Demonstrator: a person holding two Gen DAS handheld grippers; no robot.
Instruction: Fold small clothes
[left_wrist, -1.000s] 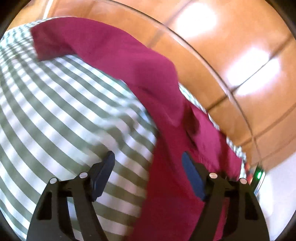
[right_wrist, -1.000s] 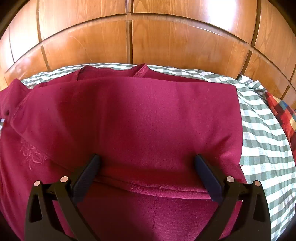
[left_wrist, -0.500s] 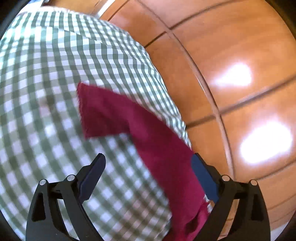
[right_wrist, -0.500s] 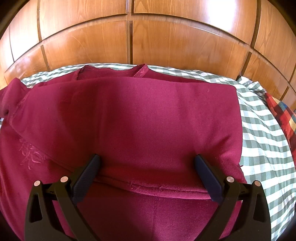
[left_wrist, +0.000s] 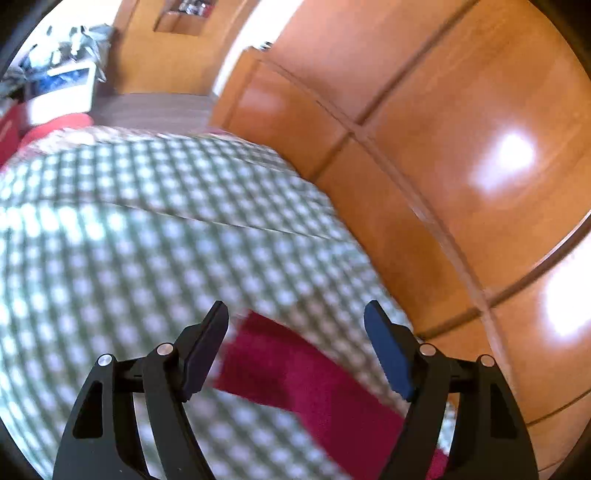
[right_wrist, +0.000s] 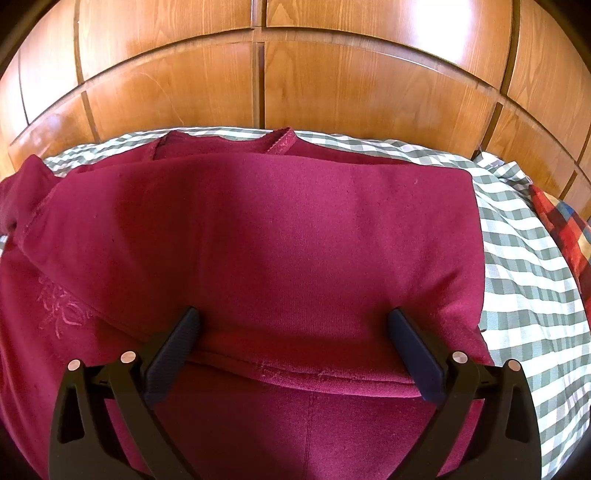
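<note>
Item: maroon knit sweater, half-folded, frame centre; my right gripper and left gripper both wide open, holding nothing; blurred sleeve probably needs a square grip.

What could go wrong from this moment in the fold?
1. The left gripper is open over a blurred strip of the garment, the sleeve perhaps; closing during this motion could miss it or pinch the sheet.
2. The right gripper is open, holding nothing, so the folded flap is free to slip or unfold if the left side is tugged.
</note>
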